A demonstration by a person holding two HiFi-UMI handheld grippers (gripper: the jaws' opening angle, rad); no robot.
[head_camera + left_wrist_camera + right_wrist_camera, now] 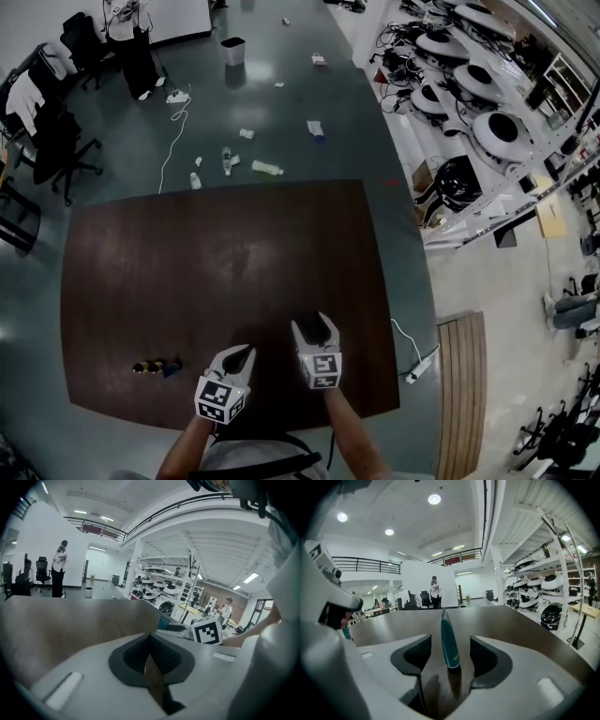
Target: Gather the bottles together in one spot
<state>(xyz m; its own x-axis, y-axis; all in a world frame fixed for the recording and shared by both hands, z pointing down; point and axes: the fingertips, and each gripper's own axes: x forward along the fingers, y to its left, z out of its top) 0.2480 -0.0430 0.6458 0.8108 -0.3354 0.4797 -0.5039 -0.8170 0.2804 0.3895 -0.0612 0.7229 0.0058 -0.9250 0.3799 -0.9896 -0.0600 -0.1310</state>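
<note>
Teal bottle (449, 641), seen only in the right gripper view: upright on the table (525, 620), long axis vertical, tip up, between the spread right tongs (315, 325), untouched. Head view adds 1 bottle cluster (155, 367) near-left; left tongs (150, 635) pressed together.

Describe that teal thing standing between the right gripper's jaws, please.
The teal bottle is slim, glossy and plastic-looking, tapering to a point at the top, with a small pale mark near its base. It stands almost upright on the dark brown table, which mirrors it faintly. The right gripper is open around it; neither pad touches it.
</note>
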